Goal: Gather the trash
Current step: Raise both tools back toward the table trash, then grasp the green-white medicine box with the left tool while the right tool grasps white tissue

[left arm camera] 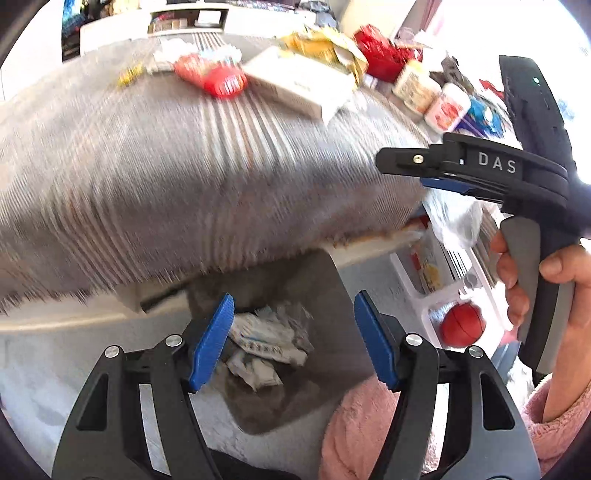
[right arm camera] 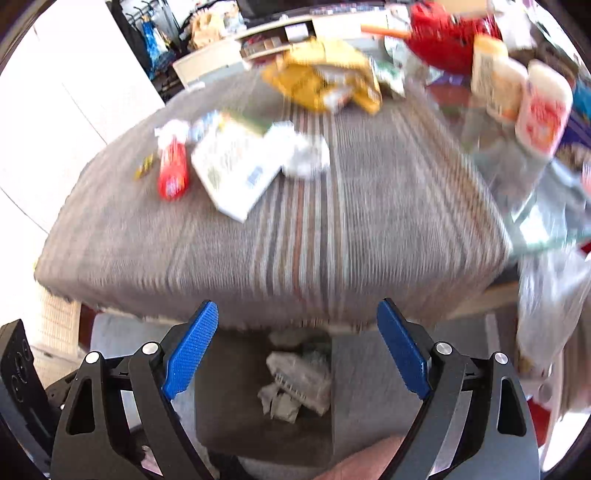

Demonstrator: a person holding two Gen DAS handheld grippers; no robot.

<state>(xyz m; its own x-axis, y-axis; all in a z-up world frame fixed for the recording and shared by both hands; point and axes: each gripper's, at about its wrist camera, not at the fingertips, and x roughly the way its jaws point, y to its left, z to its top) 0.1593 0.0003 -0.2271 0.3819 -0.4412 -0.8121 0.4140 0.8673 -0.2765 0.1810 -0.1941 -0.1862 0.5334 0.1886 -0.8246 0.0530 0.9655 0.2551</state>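
A grey bin [left arm camera: 325,295] stands on the floor under the table edge with crumpled paper trash [left arm camera: 266,343] inside; it also shows in the right wrist view [right arm camera: 229,387] with the trash [right arm camera: 295,384]. My left gripper [left arm camera: 293,339] is open and empty above the bin. My right gripper [right arm camera: 297,350] is open and empty over the bin too; it also shows from the side in the left wrist view [left arm camera: 402,162]. On the striped tablecloth [right arm camera: 332,229] lie a white box [right arm camera: 236,170], a red wrapper [right arm camera: 171,171], crumpled white paper [right arm camera: 306,153] and a yellow bag [right arm camera: 325,77].
Jars [right arm camera: 543,110] and a red container [right arm camera: 447,33] stand at the table's far right. A clear plastic bag [right arm camera: 550,295] hangs at the right edge. A white rack with a red ball [left arm camera: 461,325] is on the floor. Both views are motion-blurred.
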